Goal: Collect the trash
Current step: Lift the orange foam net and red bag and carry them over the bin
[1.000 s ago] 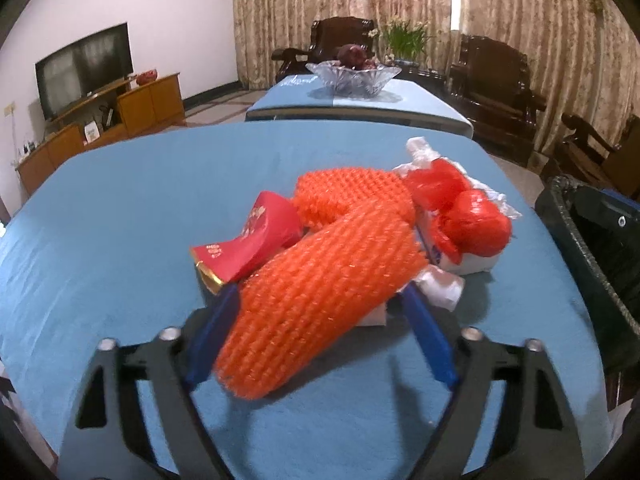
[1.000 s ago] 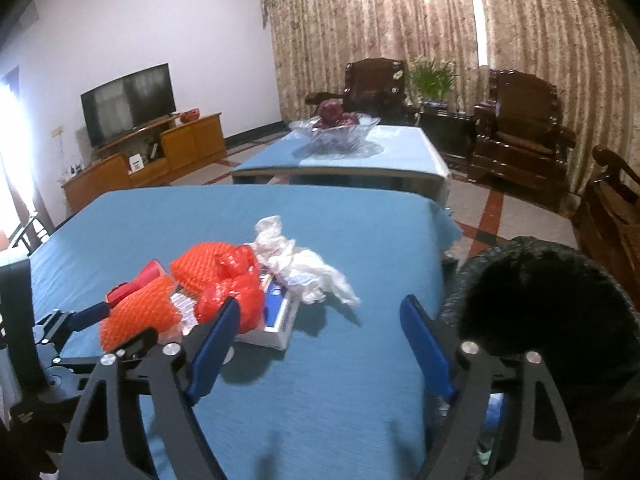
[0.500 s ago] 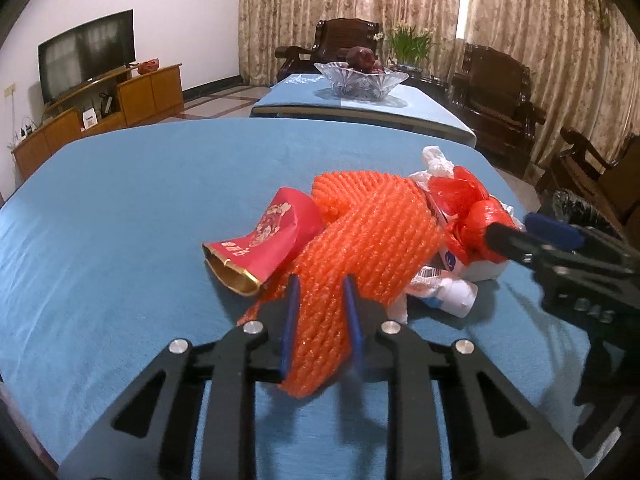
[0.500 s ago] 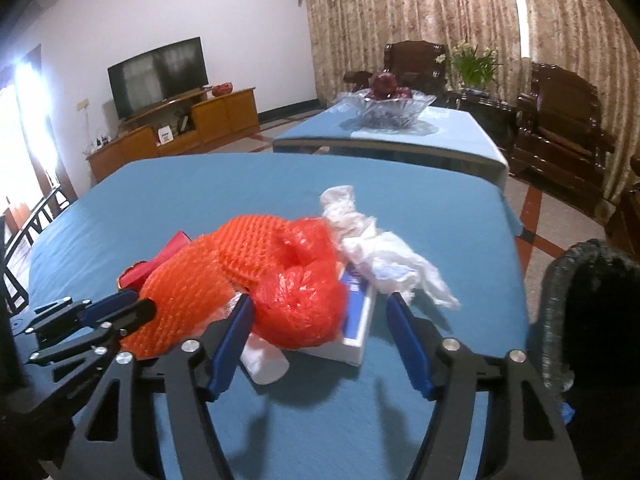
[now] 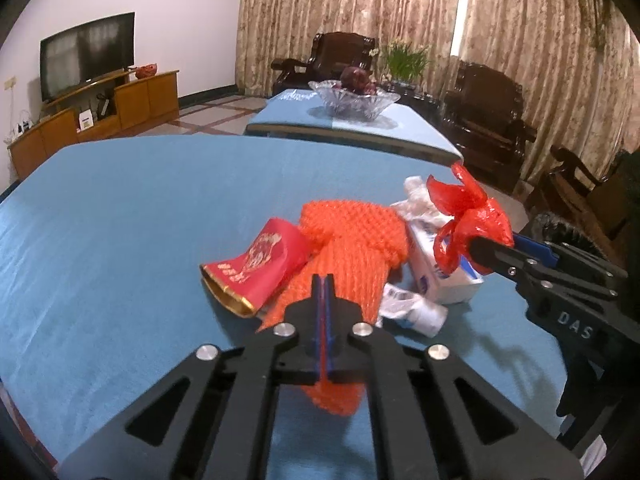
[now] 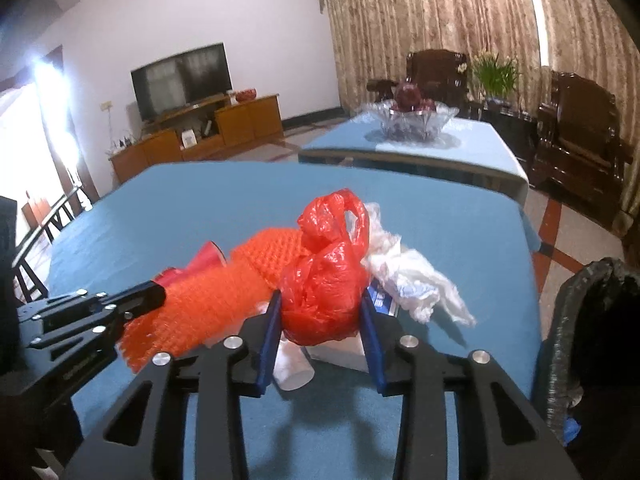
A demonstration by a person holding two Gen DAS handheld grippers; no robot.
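My left gripper is clenched flat on the orange foam net, squashing its soft near end. My right gripper has just been closing around the red plastic bag, pads seemingly pressing its light, crumpling bulk. Past my fingertips lie white wrappers; the black bin waits right.

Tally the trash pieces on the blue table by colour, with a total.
Orange: 2, the foam net sleeve in the left gripper and the foam net behind it
Red: 2, the plastic bag in the right gripper and the red packet
White: 3, the crumpled plastic, box, small bottle
Total: 7
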